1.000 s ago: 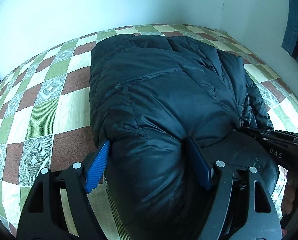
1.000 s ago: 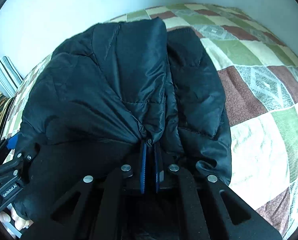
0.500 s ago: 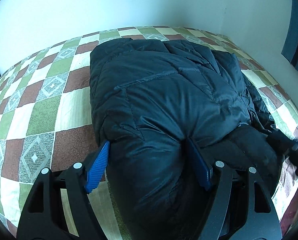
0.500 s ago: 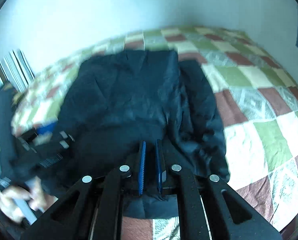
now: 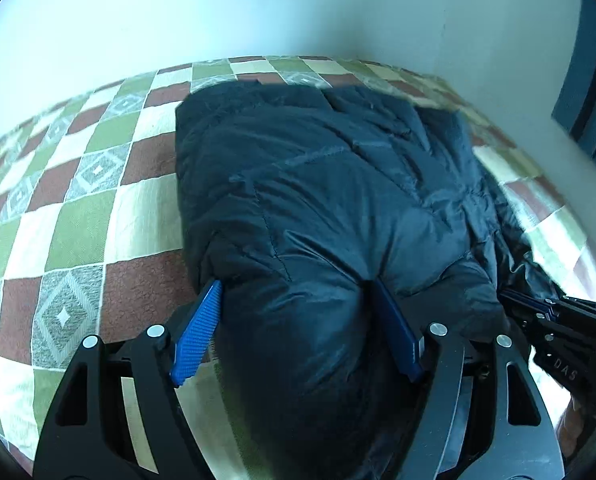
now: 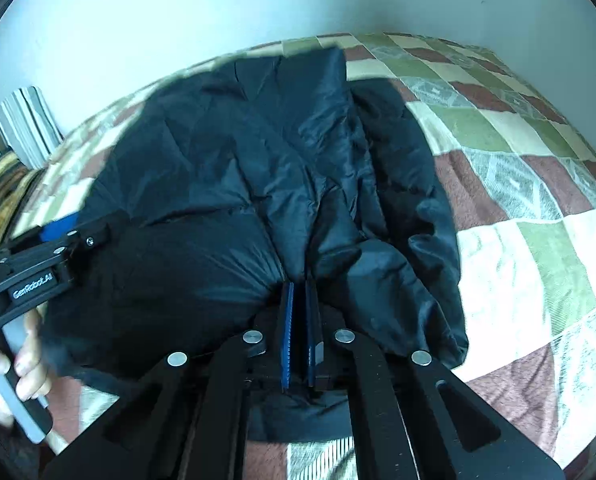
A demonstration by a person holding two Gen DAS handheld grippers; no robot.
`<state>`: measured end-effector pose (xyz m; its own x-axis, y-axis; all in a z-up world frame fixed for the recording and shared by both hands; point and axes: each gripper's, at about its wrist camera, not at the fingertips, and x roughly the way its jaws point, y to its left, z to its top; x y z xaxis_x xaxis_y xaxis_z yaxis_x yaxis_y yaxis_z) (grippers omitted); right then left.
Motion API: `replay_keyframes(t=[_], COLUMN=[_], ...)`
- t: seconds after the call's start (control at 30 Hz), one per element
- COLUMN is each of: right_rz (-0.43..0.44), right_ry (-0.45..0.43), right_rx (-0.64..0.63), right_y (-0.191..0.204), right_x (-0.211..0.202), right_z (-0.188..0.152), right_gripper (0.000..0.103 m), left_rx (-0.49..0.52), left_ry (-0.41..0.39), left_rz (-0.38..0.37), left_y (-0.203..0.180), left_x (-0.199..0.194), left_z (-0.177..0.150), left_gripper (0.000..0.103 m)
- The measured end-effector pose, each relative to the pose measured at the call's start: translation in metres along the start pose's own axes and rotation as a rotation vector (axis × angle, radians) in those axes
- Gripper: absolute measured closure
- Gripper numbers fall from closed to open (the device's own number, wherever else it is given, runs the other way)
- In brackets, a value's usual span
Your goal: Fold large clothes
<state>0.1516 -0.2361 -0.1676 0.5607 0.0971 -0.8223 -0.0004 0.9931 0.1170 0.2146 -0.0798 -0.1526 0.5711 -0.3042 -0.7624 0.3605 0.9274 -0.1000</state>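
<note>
A dark navy puffer jacket (image 5: 330,200) lies folded on a checked bedspread (image 5: 78,216). My left gripper (image 5: 294,292) has its blue fingers spread wide around a thick bulge of the jacket's near edge. My right gripper (image 6: 300,286) is shut, with a thin fold of the jacket (image 6: 258,168) pinched between its blue pads at the near hem. The right gripper also shows at the right edge of the left wrist view (image 5: 510,300). The left gripper's body shows at the left of the right wrist view (image 6: 38,268), held by a hand.
The bedspread (image 6: 518,184) of green, cream and maroon squares reaches pale walls behind. Striped fabric (image 6: 22,124) lies at the far left by the wall. A dark blue panel (image 5: 590,76) hangs on the right wall.
Both grippers keep their hold on the jacket's near edge. The right gripper has swung back close beside the left one after pulling away. The views have shifted slightly.
</note>
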Motion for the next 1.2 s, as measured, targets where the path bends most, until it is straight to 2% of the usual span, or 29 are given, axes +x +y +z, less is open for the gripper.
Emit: replay_keyframes(t=[0.13, 0.23, 0.3, 0.43, 0.67, 1.03, 1.2], right_rz=[0.026, 0.016, 0.033, 0.061, 0.036, -0.024, -0.015], right_ry=[-0.065, -0.092, -0.084, -0.022, 0.104, 0.082, 0.055], right_rx=[0.000, 0.005, 0.015, 0.012, 0.040, 0.025, 0.024], right_y=[-0.002, -0.005, -0.006, -0.004, -0.016, -0.015, -0.015], right_x=[-0.025, -0.021, -0.007, 0.028, 0.080, 0.107, 0.100], right_z=[0.033, 0.068, 0.091, 0.112, 0.096, 0.081, 0.080], right_gripper=[0.096, 0.095, 0.095, 0.095, 0.096, 0.100, 0.099], left_rx=[-0.020, -0.042, -0.054, -0.049, 0.005, 0.024, 0.027], left_ry=[-0.064, -0.049, -0.027, 0.007, 0.062, 0.110, 0.075], left_rz=[0.035, 0.032, 0.034, 0.043, 0.097, 0.162, 0.162], left_y=[0.017, 0.025, 0.027, 0.025, 0.015, 0.012, 0.011], left_x=[-0.018, -0.008, 0.004, 0.024, 0.053, 0.084, 0.071], left_z=[0.017, 0.035, 0.044, 0.055, 0.053, 0.043, 0.045], left_gripper=[0.028, 0.028, 0.029, 0.031, 0.034, 0.033, 0.034])
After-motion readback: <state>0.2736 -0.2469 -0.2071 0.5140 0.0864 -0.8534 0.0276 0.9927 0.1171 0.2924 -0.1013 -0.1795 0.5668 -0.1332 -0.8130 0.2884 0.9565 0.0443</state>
